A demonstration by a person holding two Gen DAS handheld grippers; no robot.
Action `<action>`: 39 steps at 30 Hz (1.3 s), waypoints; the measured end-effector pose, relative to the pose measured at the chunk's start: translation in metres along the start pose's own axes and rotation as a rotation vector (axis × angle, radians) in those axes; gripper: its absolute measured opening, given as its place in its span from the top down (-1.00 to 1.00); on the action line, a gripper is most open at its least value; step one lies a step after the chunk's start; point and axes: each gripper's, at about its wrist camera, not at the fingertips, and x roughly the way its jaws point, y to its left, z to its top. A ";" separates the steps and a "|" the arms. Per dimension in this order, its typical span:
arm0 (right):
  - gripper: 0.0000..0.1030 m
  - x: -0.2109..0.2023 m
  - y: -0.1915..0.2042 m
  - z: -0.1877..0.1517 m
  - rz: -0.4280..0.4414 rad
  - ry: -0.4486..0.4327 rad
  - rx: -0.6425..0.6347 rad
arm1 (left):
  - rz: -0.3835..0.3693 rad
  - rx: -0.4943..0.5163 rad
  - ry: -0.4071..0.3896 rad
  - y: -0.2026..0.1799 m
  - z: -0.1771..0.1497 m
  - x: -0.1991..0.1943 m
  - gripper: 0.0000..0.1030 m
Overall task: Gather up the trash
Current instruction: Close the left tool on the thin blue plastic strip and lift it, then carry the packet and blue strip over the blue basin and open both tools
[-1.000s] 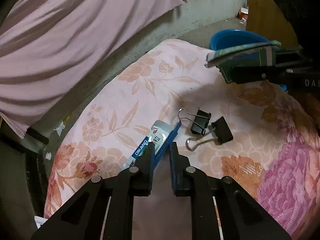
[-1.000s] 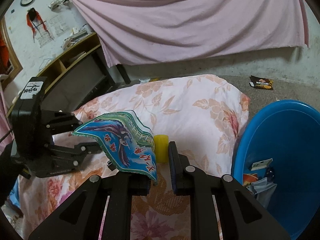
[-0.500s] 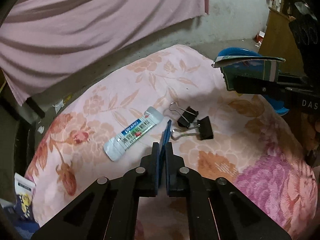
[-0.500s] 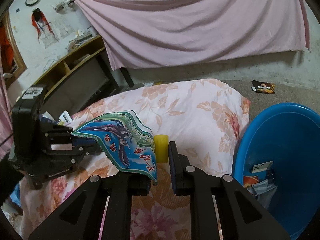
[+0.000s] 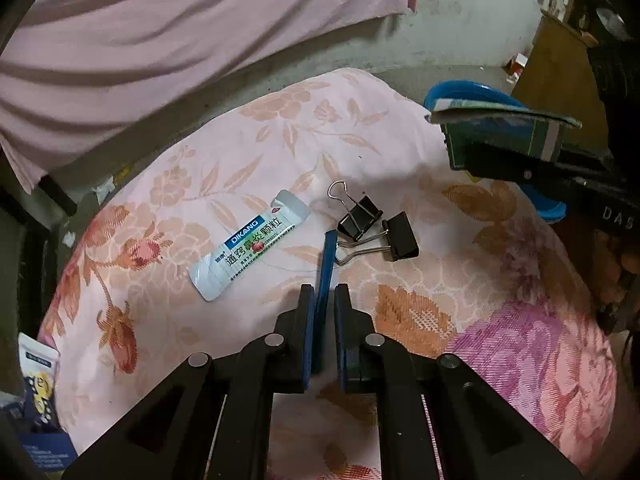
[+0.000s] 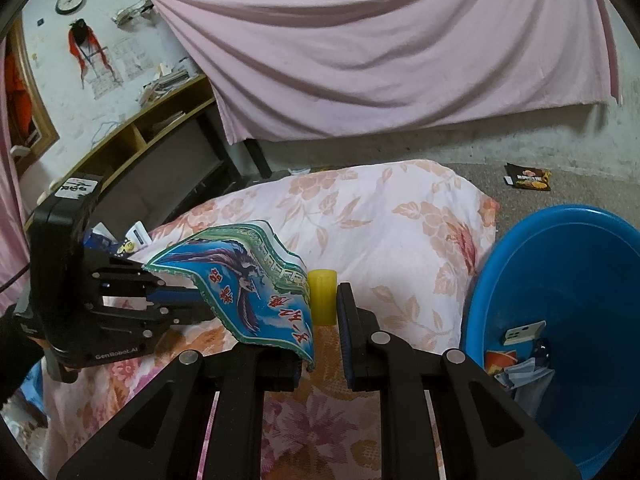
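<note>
My left gripper [image 5: 322,292] is shut on a thin blue flat piece [image 5: 326,264], held edge-on above the floral quilt [image 5: 200,320]. A white DIKANG sachet [image 5: 248,244] lies on the quilt to its left. My right gripper [image 6: 323,304] is shut on a yellow cylinder [image 6: 322,296]; a blue-green printed wrapper [image 6: 248,280] drapes over its left finger. That wrapper [image 5: 500,128] and the right gripper also show at the upper right of the left wrist view. A blue basin [image 6: 568,320] with trash in it stands right of the bed.
Two black binder clips [image 5: 376,228] lie on the quilt right of the sachet. A dark snack wrapper [image 6: 528,178] lies on the floor. A packet [image 5: 36,372] sits at the quilt's left edge. A pink curtain [image 6: 360,48] hangs behind.
My left gripper closed on the blue piece and lifted it off the sachet, pulling back and up. The right gripper stayed nearly still with its load.
</note>
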 end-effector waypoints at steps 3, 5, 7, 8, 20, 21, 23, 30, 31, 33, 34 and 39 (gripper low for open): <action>0.75 0.000 0.000 -0.001 0.000 0.000 -0.002 | -0.009 -0.048 -0.017 0.003 -0.004 -0.005 0.95; 0.75 -0.001 0.000 -0.001 0.001 -0.004 -0.001 | -0.020 -0.075 -0.054 0.003 -0.008 -0.013 0.95; 0.75 -0.004 -0.001 -0.001 0.004 -0.016 0.002 | -0.013 -0.083 -0.101 -0.001 -0.011 -0.022 0.95; 0.75 -0.006 0.000 -0.001 0.006 -0.022 0.003 | -0.011 -0.091 -0.134 -0.003 -0.013 -0.027 0.95; 0.75 -0.070 -0.012 0.003 -0.019 -0.313 0.034 | -0.049 -0.098 -0.622 -0.062 0.011 -0.115 0.95; 0.75 -0.076 -0.015 0.004 -0.024 -0.340 0.043 | -0.055 -0.078 -0.644 -0.071 0.017 -0.120 0.95; 0.75 -0.091 -0.024 0.003 -0.031 -0.397 0.073 | -0.064 -0.051 -0.669 -0.084 0.026 -0.126 0.95; 0.75 -0.128 -0.068 -0.008 -0.055 -0.506 0.198 | -0.114 0.030 -0.726 -0.131 0.062 -0.132 0.95; 0.75 -0.131 -0.073 -0.010 -0.067 -0.512 0.207 | -0.124 0.042 -0.729 -0.140 0.067 -0.128 0.95; 0.75 -0.139 -0.085 -0.015 -0.097 -0.519 0.228 | -0.140 0.060 -0.725 -0.152 0.078 -0.120 0.95; 0.75 -0.143 -0.091 -0.018 -0.110 -0.521 0.240 | -0.148 0.067 -0.722 -0.158 0.083 -0.116 0.95; 0.74 -0.154 -0.117 -0.030 -0.161 -0.507 0.307 | -0.167 0.081 -0.651 -0.188 0.101 -0.090 0.95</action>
